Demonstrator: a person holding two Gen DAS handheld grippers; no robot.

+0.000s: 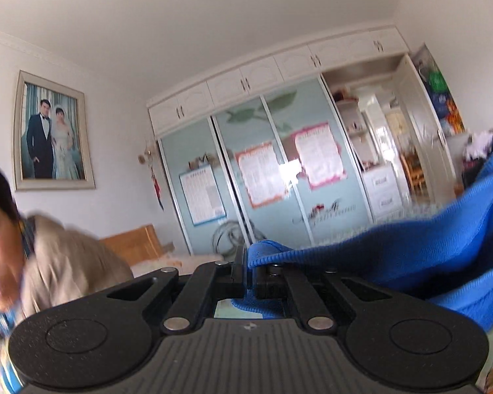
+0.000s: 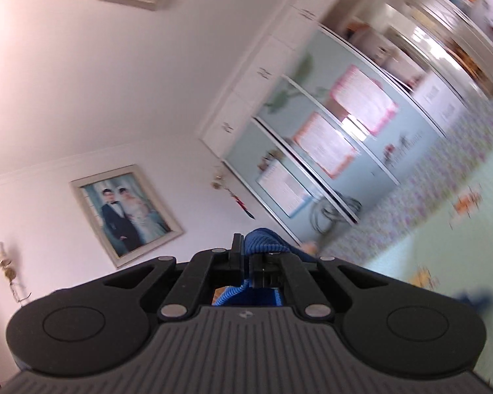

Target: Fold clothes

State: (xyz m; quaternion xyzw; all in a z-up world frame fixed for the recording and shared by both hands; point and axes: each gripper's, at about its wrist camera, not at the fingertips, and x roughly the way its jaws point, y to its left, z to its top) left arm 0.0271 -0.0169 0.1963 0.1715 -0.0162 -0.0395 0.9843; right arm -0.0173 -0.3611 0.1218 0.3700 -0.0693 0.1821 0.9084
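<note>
A bright blue knitted garment (image 1: pixel 437 246) hangs in the air, stretched from my left gripper (image 1: pixel 249 272) off to the right edge of the left wrist view. The left jaws are shut on a fold of its ribbed edge. In the right wrist view my right gripper (image 2: pixel 246 262) is shut on another bunched part of the blue knitted garment (image 2: pixel 263 241), which bulges above the jaws and hangs below them. Both grippers are raised high and look across the room. The rest of the garment is hidden below the gripper bodies.
A person in a beige jacket (image 1: pixel 59 259) leans in at the left. A wardrobe with sliding glass doors (image 1: pixel 263 177) stands across the room, a framed photo (image 1: pixel 52 131) hangs on the wall. A pale green patterned bed cover (image 2: pixel 443 223) lies below at the right.
</note>
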